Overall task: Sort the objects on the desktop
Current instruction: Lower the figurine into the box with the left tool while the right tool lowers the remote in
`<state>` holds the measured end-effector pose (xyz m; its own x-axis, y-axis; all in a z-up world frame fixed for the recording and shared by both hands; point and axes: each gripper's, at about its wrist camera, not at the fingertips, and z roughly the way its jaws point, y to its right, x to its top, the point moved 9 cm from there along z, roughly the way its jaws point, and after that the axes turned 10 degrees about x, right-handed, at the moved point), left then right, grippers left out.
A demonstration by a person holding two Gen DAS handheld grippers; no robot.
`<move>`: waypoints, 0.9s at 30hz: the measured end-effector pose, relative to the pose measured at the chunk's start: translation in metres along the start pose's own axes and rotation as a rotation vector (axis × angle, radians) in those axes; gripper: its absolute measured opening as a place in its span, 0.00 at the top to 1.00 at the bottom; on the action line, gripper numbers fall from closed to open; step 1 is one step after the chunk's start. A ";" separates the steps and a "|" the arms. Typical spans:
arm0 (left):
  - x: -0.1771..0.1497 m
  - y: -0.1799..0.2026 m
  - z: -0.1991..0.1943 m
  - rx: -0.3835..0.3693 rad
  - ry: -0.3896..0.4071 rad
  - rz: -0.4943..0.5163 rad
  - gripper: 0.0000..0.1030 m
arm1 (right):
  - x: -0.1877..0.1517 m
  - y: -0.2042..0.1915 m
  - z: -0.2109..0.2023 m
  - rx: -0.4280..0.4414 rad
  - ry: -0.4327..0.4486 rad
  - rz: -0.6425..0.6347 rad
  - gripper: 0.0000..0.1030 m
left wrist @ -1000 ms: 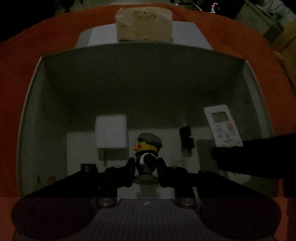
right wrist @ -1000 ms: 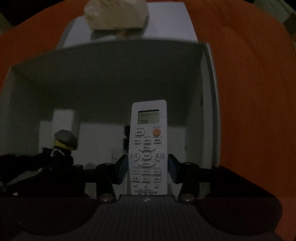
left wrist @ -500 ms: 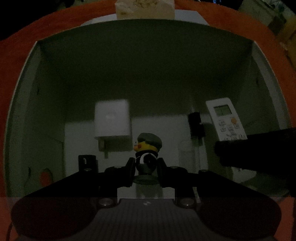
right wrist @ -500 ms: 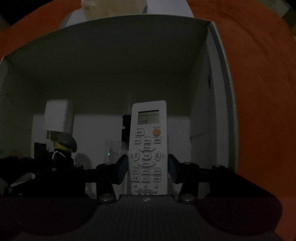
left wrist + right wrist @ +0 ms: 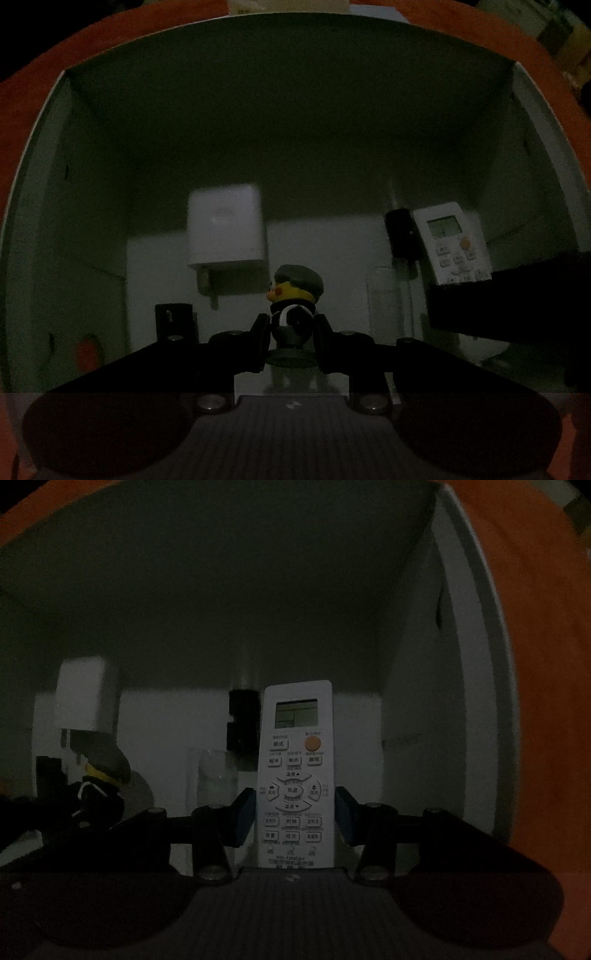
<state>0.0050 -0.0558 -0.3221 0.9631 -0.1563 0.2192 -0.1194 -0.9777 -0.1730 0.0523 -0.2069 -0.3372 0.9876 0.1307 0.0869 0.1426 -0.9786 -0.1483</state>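
Placing step: left gripper clenched on duck figure, right gripper grasping remote, both inside box. Next: release onto floor beyond jaws, probably near.

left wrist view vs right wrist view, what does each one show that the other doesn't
Only the left wrist view shows the yellow duck figure's face, clamped in the left gripper, plus a reddish blob low on the box's left wall.

Only the right wrist view shows the white remote control's lower buttons, gripped by the right gripper.

Both show the white box, the white adapter block, the black object, the duck figure and the remote.
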 end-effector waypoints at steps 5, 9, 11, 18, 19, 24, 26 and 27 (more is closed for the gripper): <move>-0.003 0.000 0.005 0.008 -0.010 0.009 0.80 | -0.003 0.002 0.006 0.005 -0.012 0.002 0.53; -0.002 -0.001 0.008 0.008 -0.028 0.005 0.80 | -0.005 0.003 0.010 0.009 -0.024 0.007 0.53; -0.003 0.000 0.009 0.011 -0.037 0.013 0.80 | -0.005 0.004 0.011 0.013 -0.035 0.011 0.53; -0.008 0.004 0.015 0.018 -0.109 0.053 0.79 | -0.008 0.005 0.016 0.017 -0.080 0.015 0.53; -0.008 0.004 0.015 0.017 -0.115 0.054 0.79 | -0.008 0.005 0.015 0.017 -0.081 0.013 0.53; -0.004 0.003 0.011 0.011 -0.094 0.052 0.73 | -0.008 0.005 0.013 0.018 -0.090 0.008 0.52; -0.004 0.003 0.009 0.003 -0.091 0.050 0.73 | -0.008 0.005 0.011 0.022 -0.094 0.005 0.52; -0.003 0.003 0.008 -0.002 -0.092 0.046 0.73 | -0.009 0.005 0.010 0.024 -0.096 0.004 0.52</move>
<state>0.0035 -0.0566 -0.3310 0.9746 -0.1873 0.1224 -0.1640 -0.9702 -0.1785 0.0451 -0.2113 -0.3484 0.9897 0.1428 -0.0088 0.1392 -0.9752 -0.1721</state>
